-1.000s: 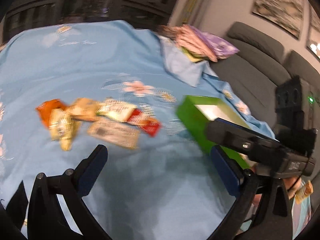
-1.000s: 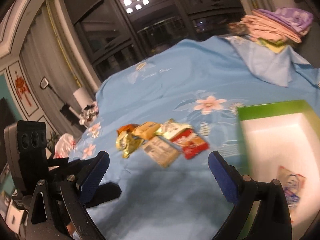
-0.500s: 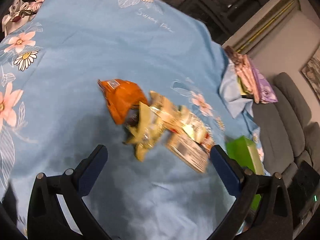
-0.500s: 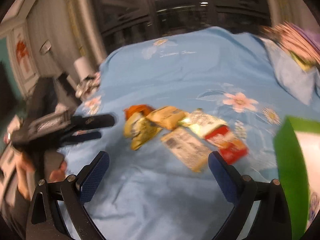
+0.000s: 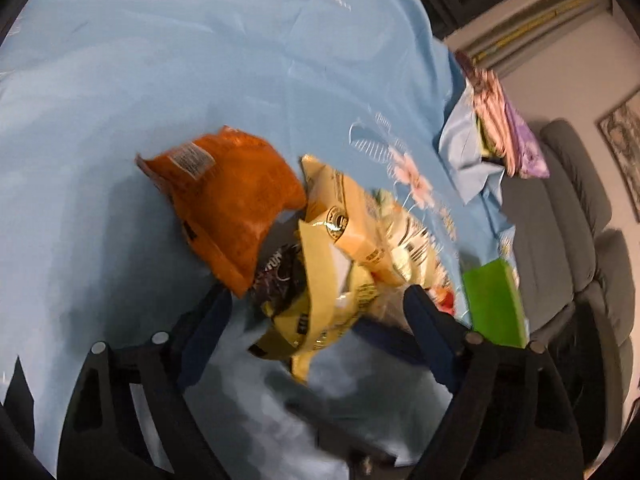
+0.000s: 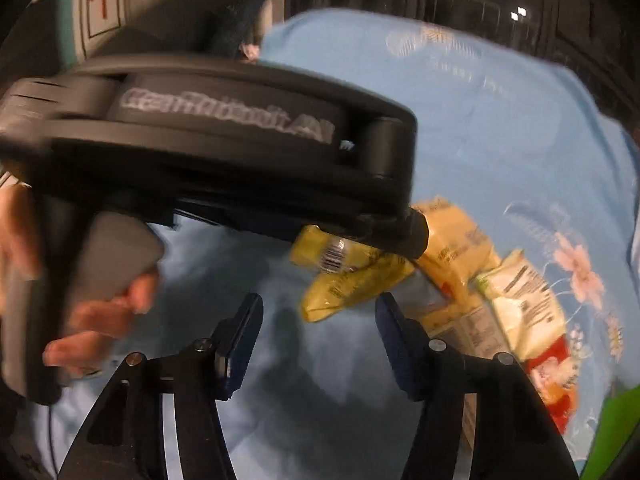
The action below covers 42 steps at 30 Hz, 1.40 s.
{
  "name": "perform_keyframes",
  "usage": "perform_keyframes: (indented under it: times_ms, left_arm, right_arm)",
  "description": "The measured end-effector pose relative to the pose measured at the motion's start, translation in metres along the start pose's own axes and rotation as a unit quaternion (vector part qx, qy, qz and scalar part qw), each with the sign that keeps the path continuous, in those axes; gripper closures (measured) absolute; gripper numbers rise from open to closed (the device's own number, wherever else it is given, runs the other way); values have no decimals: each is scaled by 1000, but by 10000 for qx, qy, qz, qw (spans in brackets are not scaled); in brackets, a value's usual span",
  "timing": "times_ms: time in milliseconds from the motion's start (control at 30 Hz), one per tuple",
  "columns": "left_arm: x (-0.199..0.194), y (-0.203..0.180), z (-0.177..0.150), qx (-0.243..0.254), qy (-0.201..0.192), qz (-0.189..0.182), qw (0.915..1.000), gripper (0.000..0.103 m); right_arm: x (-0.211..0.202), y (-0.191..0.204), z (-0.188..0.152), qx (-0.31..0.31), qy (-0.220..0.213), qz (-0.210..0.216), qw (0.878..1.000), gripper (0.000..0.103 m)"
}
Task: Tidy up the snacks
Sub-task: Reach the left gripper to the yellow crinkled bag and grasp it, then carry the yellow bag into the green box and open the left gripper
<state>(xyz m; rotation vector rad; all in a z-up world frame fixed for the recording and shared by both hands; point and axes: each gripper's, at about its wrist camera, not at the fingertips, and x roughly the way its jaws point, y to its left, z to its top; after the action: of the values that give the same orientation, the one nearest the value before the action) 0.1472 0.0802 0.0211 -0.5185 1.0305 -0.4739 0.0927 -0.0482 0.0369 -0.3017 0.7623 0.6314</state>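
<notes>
A heap of snack packets lies on the blue flowered cloth [image 5: 160, 60]. An orange packet [image 5: 236, 200] sits at its left, and a yellow packet [image 5: 320, 312] and a dark packet [image 5: 276, 276] sit in front. My left gripper [image 5: 316, 304] hangs low over the heap, jaws closing. The yellow and dark packets lie between its fingers, and no pad visibly presses on them. My right gripper [image 6: 318, 312] is closing too. Just ahead of its tips is the end of a yellow packet [image 6: 348, 284], untouched. A green box [image 5: 494, 300] stands to the right of the heap.
The left gripper's black housing [image 6: 240, 140] and a person's hand [image 6: 100, 312] fill the upper left of the right wrist view. White-green [image 6: 524, 308] and red [image 6: 552, 380] packets lie to the right. Folded cloths [image 5: 504, 128] and a grey sofa [image 5: 572, 208] lie beyond.
Both grippers have come down close to the snack heap from opposite sides. Their jaws have narrowed, the right more. The left gripper now crosses the top of the right wrist view.
</notes>
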Motion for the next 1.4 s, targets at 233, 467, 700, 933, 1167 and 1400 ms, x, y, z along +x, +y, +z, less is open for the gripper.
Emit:
perform_keyframes:
  times_ms: [233,467,700,933,1167,1400]
  left_arm:
    - [0,12,3,-77,-124,-239,9996,34]
    - [-4,17,4,-70,-190,-146,9997,45]
    - [-10,-1,2,297,-207,137,9992,51]
    - [-23,-32,-8,587,-376,321,9971,51]
    - [-43,-88,-35,1038,-582,316,9924,51]
    - [-38,-168,-77,1637,-626,177,9844,51]
  right_arm:
    - [-1,-22,11,520,-287,210,9980,51]
    - [2,-18,18,560,-251,149,9980,62]
    - [-11,-21,10,686,-367,226,9967,68]
    - [-27,-22,10,778,-448,195,9958,68]
    - [-78,-15,-7,714,-828,61,9940,68]
    - [-153,-29,-52,868,-1177,-238,9890,68]
